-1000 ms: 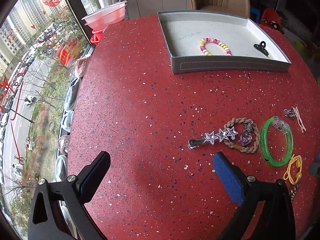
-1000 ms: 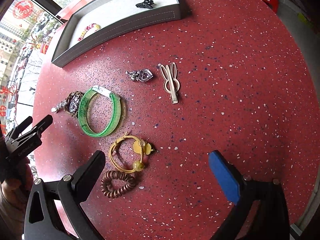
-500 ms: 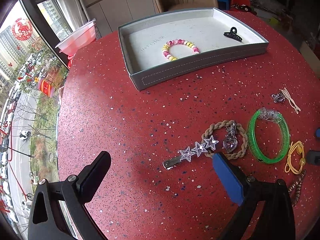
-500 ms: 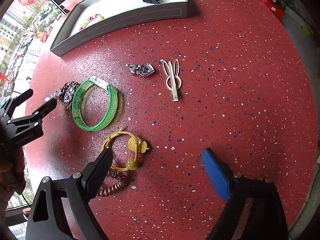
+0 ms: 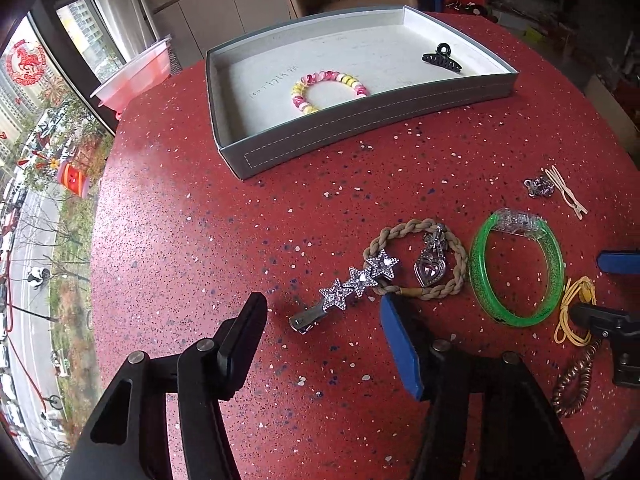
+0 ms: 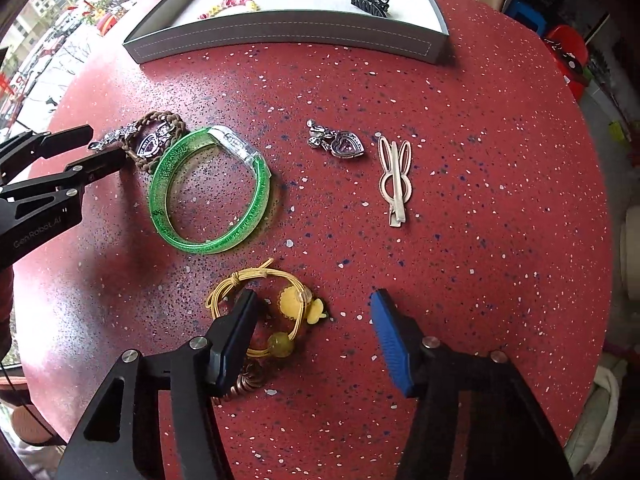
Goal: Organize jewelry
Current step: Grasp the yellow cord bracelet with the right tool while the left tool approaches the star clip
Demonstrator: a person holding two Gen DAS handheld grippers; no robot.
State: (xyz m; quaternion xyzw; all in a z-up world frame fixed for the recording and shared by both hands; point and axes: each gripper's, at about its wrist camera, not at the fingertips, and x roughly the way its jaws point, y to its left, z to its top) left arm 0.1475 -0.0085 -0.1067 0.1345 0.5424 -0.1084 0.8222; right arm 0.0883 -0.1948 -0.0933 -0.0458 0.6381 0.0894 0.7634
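Both grippers closing, gripping nothing; only left view shows star clip whole.

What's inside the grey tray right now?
The grey tray holds a pink-and-yellow beaded bracelet and a black claw clip on its pale lining. Its near wall hides a strip of the floor behind it.

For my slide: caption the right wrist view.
Right gripper open over yellow hair tie, jaws just closing.
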